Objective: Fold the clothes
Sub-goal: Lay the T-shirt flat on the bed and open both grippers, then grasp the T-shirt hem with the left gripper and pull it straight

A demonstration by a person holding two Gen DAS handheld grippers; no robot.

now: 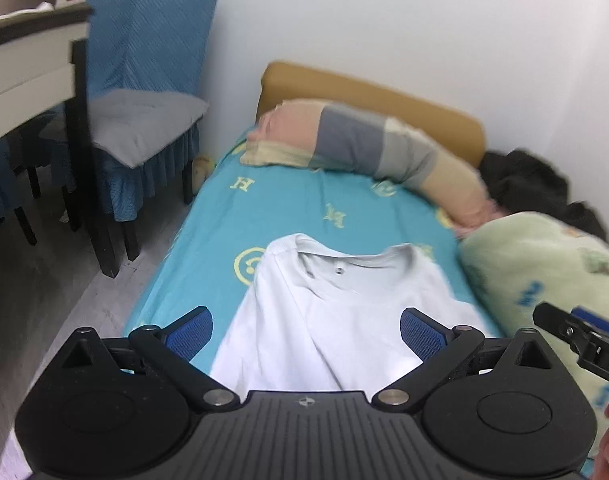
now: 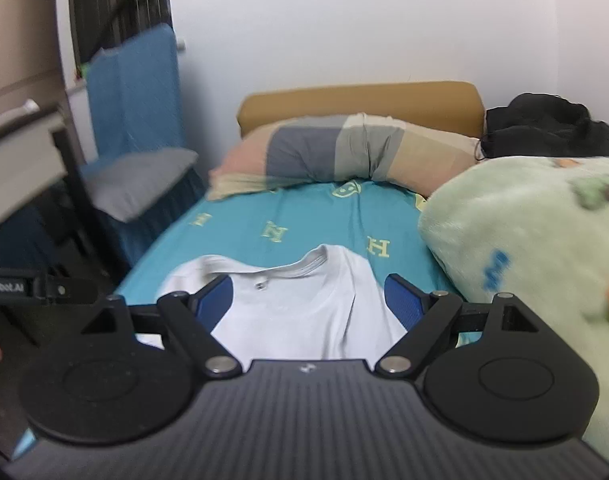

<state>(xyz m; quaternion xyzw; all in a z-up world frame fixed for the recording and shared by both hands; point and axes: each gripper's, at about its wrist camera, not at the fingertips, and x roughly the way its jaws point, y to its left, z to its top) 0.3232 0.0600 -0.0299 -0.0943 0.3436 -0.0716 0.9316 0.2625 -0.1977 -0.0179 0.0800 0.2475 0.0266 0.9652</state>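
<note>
A white T-shirt [image 1: 324, 320] lies on the teal bed sheet [image 1: 296, 200], collar toward the pillow; its sides look folded inward. It also shows in the right wrist view [image 2: 300, 312]. My left gripper [image 1: 306, 332] is open and empty, hovering above the shirt's body. My right gripper [image 2: 310, 300] is open and empty, above the shirt just below the collar. The right gripper's tip shows at the right edge of the left wrist view [image 1: 576, 336]; the left gripper's tip shows at the left edge of the right wrist view [image 2: 44, 288].
A striped pillow [image 1: 364, 144] lies against the tan headboard [image 1: 384, 96]. A pale green blanket [image 2: 524, 260] is heaped on the right side, with dark clothing [image 2: 544, 128] behind it. A blue-covered chair [image 1: 144, 100] and a table [image 1: 28, 64] stand left of the bed.
</note>
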